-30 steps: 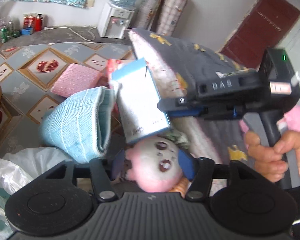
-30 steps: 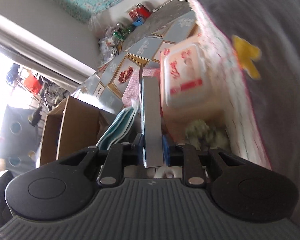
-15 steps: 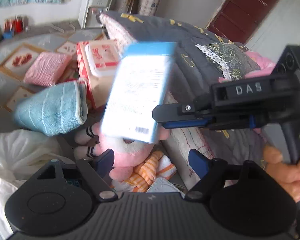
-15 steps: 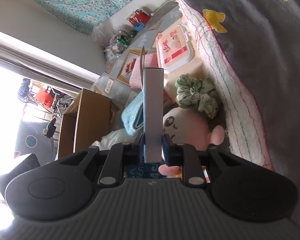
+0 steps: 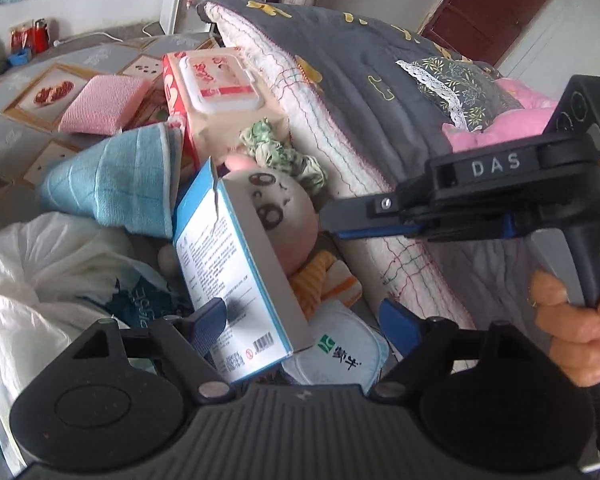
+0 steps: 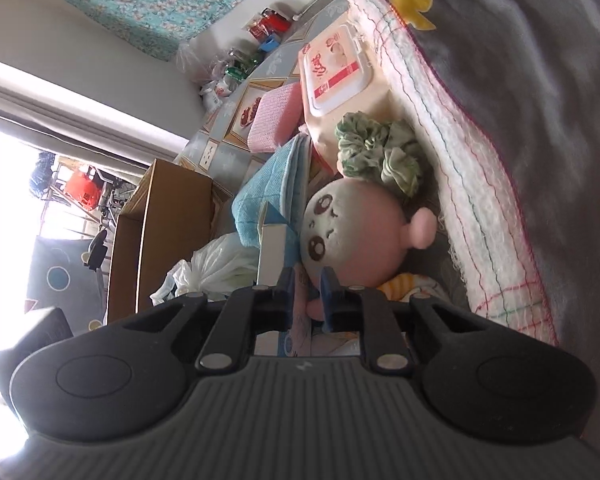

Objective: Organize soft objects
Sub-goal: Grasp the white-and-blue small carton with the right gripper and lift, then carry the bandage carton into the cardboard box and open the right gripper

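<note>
Leaning on the plush doll (image 5: pixel 278 216), the box (image 5: pixel 236 276) sits free between the left hand-held gripper (image 5: pixel 306 320) (jaws wide).

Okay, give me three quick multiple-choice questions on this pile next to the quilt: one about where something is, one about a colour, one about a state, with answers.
1. Where is the green scrunchie?
A. on the pink pad
B. against the head of the plush doll
C. inside the cardboard box

2. What colour is the folded towel?
A. yellow
B. black
C. light blue

3. The lid of the wipes pack is:
A. shut
B. flipped open
C. torn off

Answers:
1. B, the scrunchie sits right at the top of the doll's head.
2. C, the towel's ribbed cloth is pale blue in both views.
3. A, the lid lies flat on the pack.
</note>
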